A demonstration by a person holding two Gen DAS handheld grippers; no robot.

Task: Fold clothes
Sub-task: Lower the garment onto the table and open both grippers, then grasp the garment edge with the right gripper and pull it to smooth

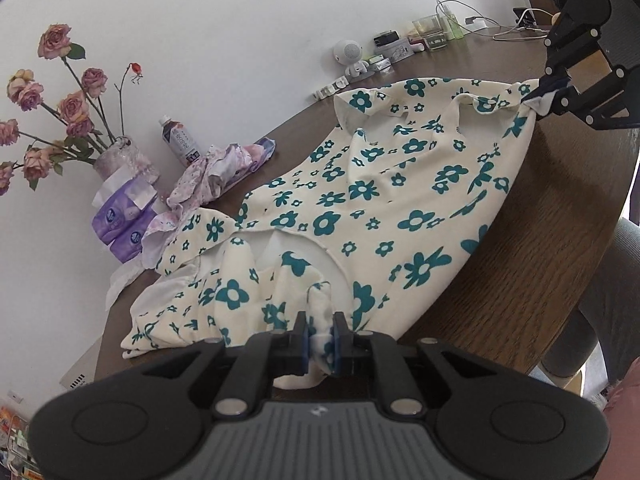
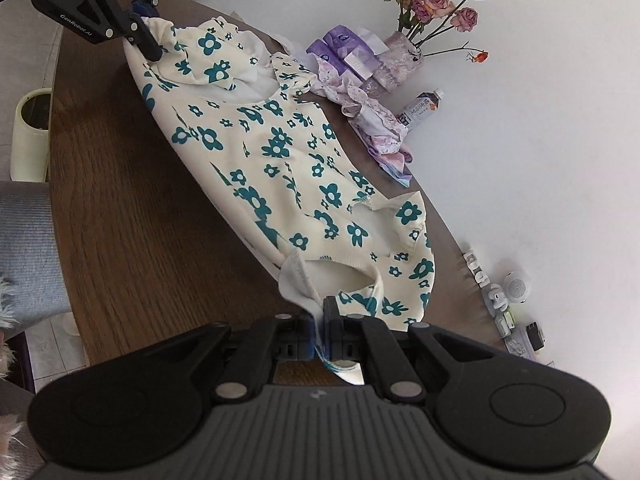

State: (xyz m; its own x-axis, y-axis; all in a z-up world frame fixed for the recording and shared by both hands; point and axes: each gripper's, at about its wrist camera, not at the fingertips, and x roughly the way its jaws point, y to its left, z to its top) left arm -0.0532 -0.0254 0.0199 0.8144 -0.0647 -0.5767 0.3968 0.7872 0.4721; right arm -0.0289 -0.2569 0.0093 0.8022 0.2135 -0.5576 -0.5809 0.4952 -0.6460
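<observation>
A cream garment with teal flowers [image 1: 360, 192] lies spread along the brown wooden table [image 1: 500, 280]. At its near end, my left gripper [image 1: 320, 332] is shut on a bunched fold of the cloth, which sits pinched between the blue pads. At the far end, my right gripper [image 1: 548, 96] holds another corner. In the right wrist view the same garment [image 2: 280, 152] runs away from my right gripper [image 2: 319, 320], which is shut on a thin hem edge. My left gripper [image 2: 144, 36] clamps the opposite end at the top left. The cloth sags onto the table [image 2: 140, 200] between them.
Against the wall stand a vase of pink roses [image 1: 124, 160], purple tissue packs [image 1: 120, 220], a bottle [image 1: 180, 140] and a crumpled pink cloth [image 1: 216, 172]. A white toy figure [image 1: 352, 56] and jars [image 1: 432, 28] crowd the far end. A cream bin [image 2: 32, 136] stands on the floor.
</observation>
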